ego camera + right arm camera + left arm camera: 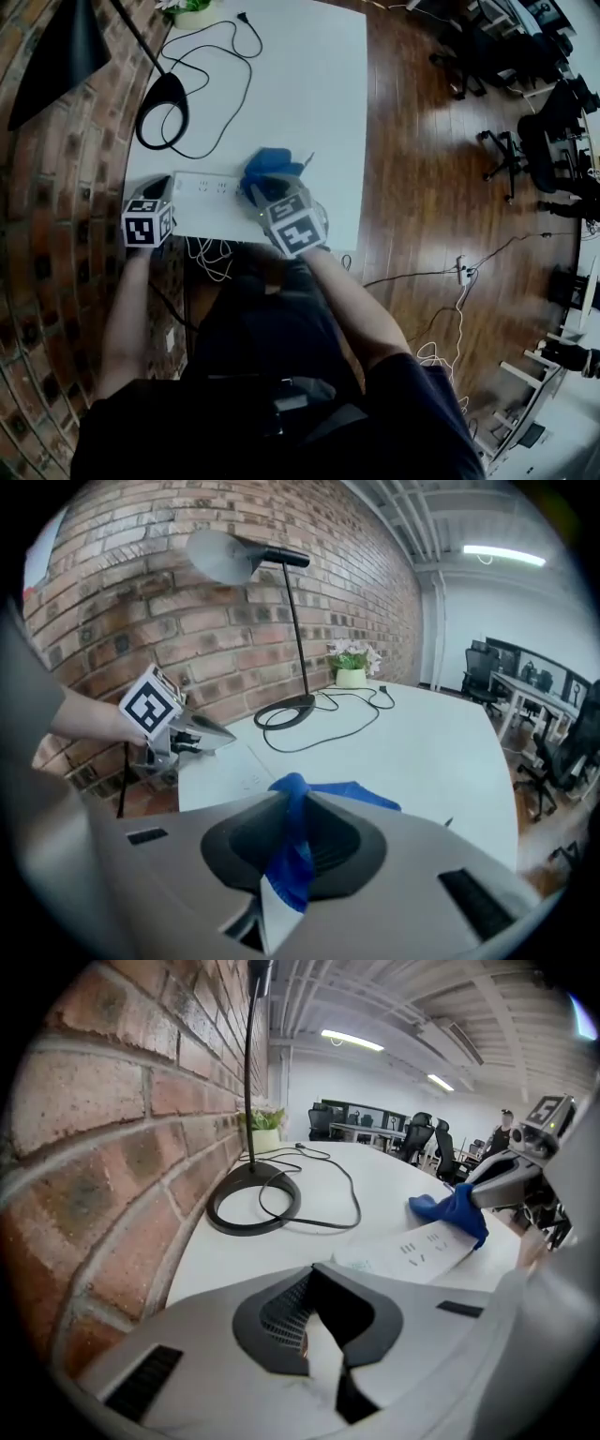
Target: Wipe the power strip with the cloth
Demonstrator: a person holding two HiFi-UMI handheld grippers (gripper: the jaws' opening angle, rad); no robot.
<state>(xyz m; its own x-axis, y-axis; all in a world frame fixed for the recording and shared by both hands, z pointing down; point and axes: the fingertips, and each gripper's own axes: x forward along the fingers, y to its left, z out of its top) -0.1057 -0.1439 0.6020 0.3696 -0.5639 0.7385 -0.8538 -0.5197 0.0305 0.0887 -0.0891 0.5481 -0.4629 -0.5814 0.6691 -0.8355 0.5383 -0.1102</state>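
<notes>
Right tool (292, 803) clamps a fold of the blue cloth (272, 167), its bunch hanging over the right end of the white power strip (208, 187) at the near edge of the counter (300, 94); left tool (314, 1279) is shut and empty at the strip's left end, likely to steady it for wiping

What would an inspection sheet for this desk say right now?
Surface: white table.
Job's things: power strip lying near the front edge; blue cloth at its right end.
Clutter: desk lamp, potted plant.
Grippers: left gripper shut, by the strip's left end; right gripper shut on the cloth.
Cables: black cord looped by the lamp; white cables hanging below the table edge.
Surroundings: brick wall, wood floor, office chairs.
</notes>
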